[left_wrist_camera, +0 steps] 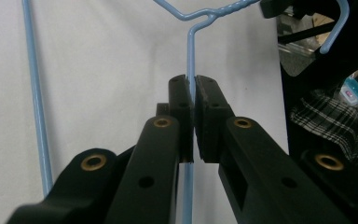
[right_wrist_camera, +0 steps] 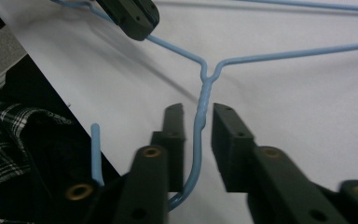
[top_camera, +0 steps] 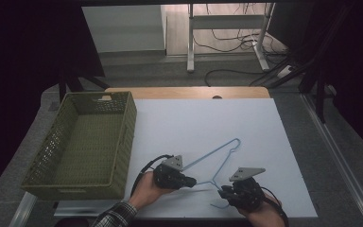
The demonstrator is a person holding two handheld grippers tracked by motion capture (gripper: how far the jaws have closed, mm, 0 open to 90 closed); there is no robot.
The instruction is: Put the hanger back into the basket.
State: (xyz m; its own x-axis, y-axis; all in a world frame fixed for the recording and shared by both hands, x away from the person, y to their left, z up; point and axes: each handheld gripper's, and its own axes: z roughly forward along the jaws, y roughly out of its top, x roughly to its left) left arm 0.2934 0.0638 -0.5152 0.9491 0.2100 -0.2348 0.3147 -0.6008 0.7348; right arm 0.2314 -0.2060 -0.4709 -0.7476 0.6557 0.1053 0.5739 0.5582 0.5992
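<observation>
blue wire hanger (top_camera: 217,161) lies flat on the white table (top_camera: 264,142), near edge. left gripper (left_wrist_camera: 191,86) is pinched on one shoulder wire; right gripper (right_wrist_camera: 198,116) sits parted around the twisted neck. looks light, springy, slippery, so i'd grab the neck.

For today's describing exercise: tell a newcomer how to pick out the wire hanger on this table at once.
Start at the white table, with the green basket on its left side. Look to the near edge, where the left gripper and right gripper meet. Between them lies the hanger: a thin, light blue wire triangle with a twisted neck and hook, the table's one blue item.
</observation>
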